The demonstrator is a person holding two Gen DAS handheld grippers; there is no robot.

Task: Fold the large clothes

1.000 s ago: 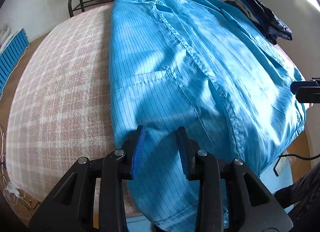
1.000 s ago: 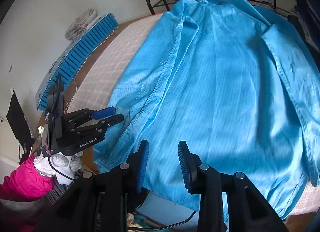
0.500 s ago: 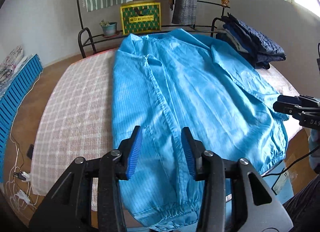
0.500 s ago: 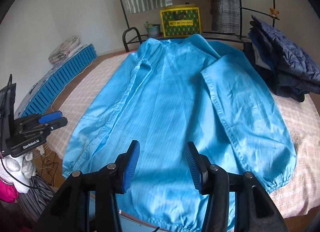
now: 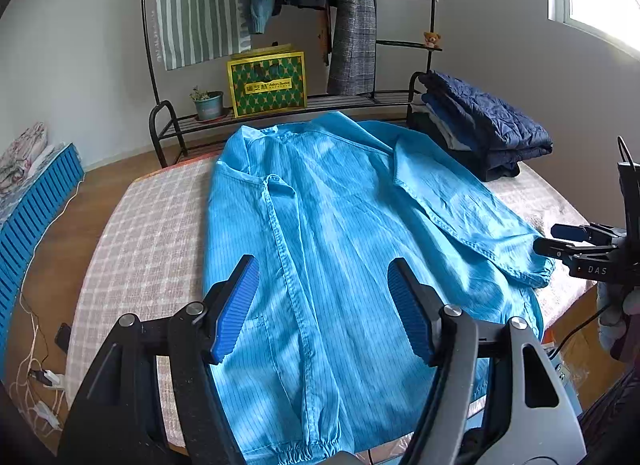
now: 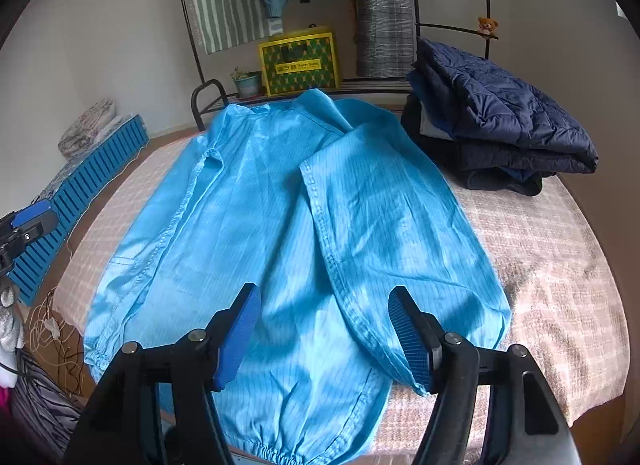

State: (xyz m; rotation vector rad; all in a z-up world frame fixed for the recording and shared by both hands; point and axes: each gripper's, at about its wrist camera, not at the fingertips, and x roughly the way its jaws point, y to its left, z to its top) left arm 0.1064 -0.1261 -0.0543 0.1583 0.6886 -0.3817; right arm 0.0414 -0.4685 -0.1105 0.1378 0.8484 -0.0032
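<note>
Room: bedroom with a garment rack (image 5: 352,5) against the far wall, a green patterned box (image 5: 267,81) and a small potted plant (image 5: 208,103) on its low shelf. Surface: bed (image 5: 152,233) under a pink checked cover.

Item: blue coat (image 5: 340,249), spread flat along the bed, collar toward the rack, elastic hem over the near edge. One sleeve is folded inward across the body.

Left hand-held gripper (image 5: 322,309): jaws wide apart, empty, above the hem. Right hand-held gripper (image 6: 324,335): likewise spread and empty.

Change: a second ago both sat low and narrower-jawed close over the cloth; both are now raised and opened. Judged: one fold is released, and the next grasp is being chosen.

View differences: the right wrist view shows the folded sleeve's cuff lying near the hem and the full stack of dark folded clothes (image 6: 496,133); the left wrist view shows the front placket and a window.
</note>
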